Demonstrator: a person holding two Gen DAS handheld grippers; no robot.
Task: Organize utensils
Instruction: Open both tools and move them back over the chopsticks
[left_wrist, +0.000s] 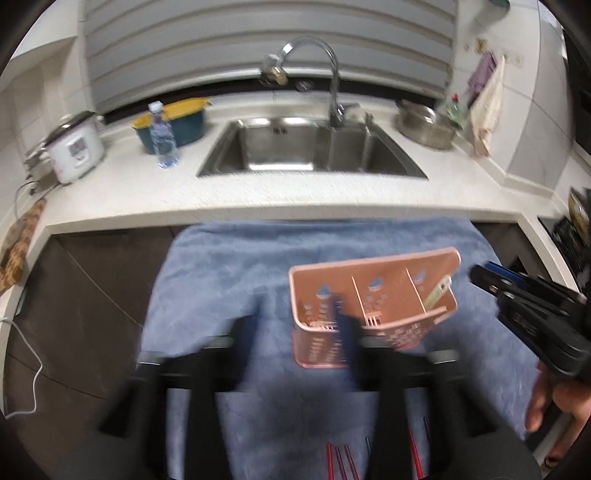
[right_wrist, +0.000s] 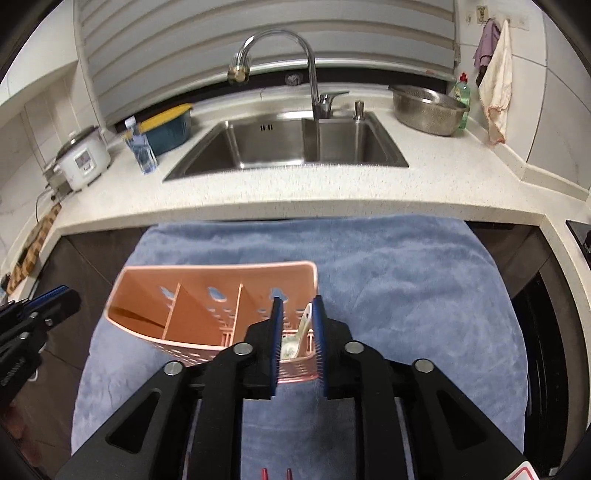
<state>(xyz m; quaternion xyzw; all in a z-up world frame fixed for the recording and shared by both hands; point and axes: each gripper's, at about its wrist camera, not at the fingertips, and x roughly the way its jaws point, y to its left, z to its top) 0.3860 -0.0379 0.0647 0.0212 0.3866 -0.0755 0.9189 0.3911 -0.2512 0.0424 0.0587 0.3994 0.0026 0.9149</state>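
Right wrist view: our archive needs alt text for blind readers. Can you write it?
The right gripper hovers open over a pink utensil caddy on a blue towel, a pale utensil in its right compartment. Behind are a steel sink and the counter.

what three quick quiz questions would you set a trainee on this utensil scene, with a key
1. How many compartments does the pink caddy have? A two, B three, C four.
2. True or false: the pale spoon sits in the caddy's middle compartment.
3. Fill in: the caddy stands on a blue ____.

Key
1. B.
2. False: it is in the end compartment, just beyond the right gripper.
3. towel.
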